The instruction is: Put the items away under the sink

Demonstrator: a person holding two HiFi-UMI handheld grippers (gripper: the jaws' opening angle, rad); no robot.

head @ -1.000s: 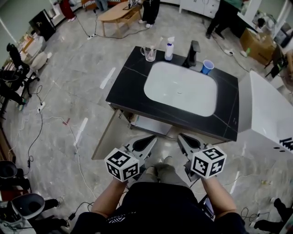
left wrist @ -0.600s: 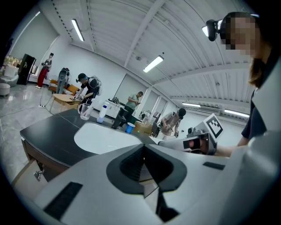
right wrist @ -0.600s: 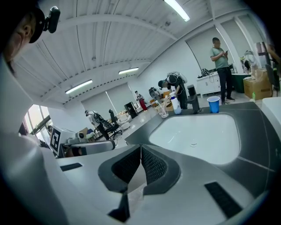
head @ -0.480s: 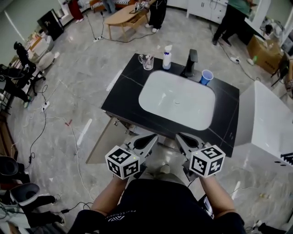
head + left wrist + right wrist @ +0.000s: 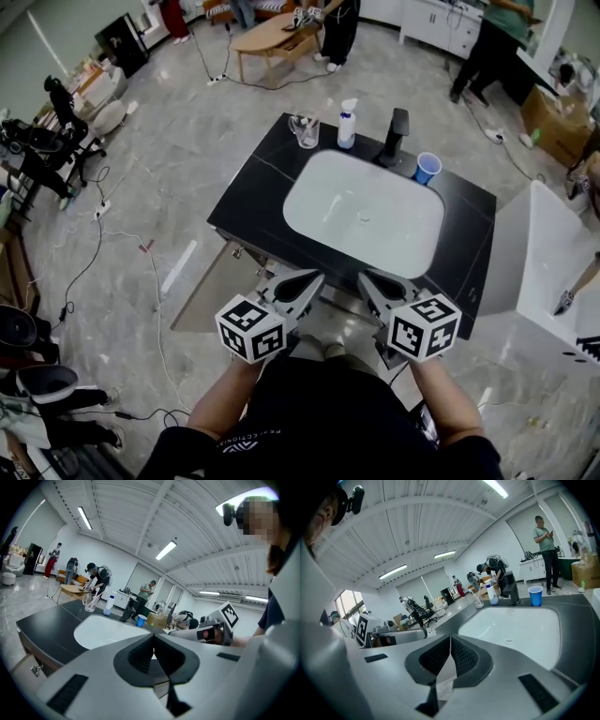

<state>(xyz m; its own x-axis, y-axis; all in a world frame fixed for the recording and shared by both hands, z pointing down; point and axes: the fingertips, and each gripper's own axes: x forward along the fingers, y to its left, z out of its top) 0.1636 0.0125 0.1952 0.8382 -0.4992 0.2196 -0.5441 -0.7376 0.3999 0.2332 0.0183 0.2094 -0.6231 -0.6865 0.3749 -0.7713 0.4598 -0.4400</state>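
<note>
On the black counter [image 5: 253, 192] around the white sink basin [image 5: 364, 211] stand a clear glass [image 5: 305, 130], a white spray bottle [image 5: 347, 123] and a blue cup [image 5: 427, 167], either side of the black faucet [image 5: 397, 125]. My left gripper [image 5: 314, 278] and right gripper [image 5: 366, 278] hover side by side at the counter's near edge, both shut and empty. In the left gripper view the jaws [image 5: 153, 635] meet in front of the basin [image 5: 101, 630]. The right gripper view shows its jaws [image 5: 450, 637] closed, with the blue cup [image 5: 535, 596] and spray bottle [image 5: 493, 594] beyond.
A cabinet door [image 5: 202, 291] under the counter stands open at the left. A large white unit [image 5: 548, 253] sits close on the right, with a person's hand [image 5: 566, 301] by it. Cables [image 5: 150, 281] cross the floor; people and a wooden table [image 5: 272, 28] are far behind.
Both grippers have moved forward together up to the counter's near edge, still shut. A hand has come into view at the right edge.
</note>
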